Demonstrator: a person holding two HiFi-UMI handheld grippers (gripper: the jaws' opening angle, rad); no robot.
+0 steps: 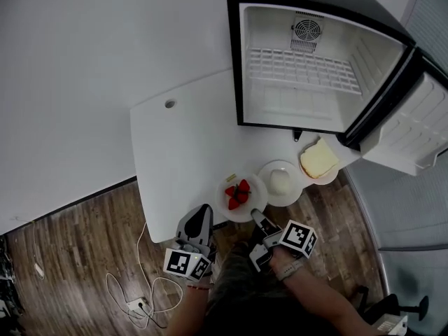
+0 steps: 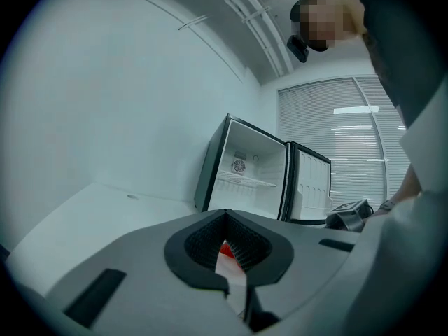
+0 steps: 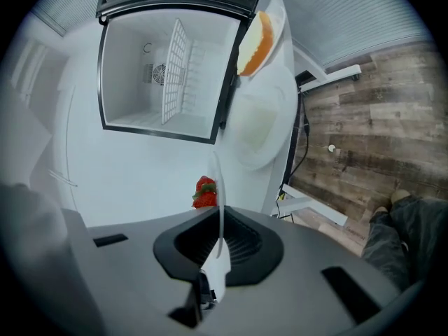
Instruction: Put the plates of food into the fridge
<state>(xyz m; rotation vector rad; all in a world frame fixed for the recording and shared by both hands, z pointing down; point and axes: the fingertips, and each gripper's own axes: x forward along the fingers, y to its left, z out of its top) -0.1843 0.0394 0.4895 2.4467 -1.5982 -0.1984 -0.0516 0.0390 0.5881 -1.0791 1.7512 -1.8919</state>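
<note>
Right claw (image 1: 256, 214), jaws pinched shut on near rim of strawberry plate (image 1: 240, 194) at desk (image 1: 175, 138) edge; left claw (image 1: 203, 212), closed and empty at its 8 o'clock, ought to steady it level before carrying to open fridge (image 1: 294, 75) at 1 o'clock.

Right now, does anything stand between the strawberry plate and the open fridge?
Nothing visible does. Bare table lies between the strawberry plate, gripped by the right hand-held gripper, and the open fridge.
</note>
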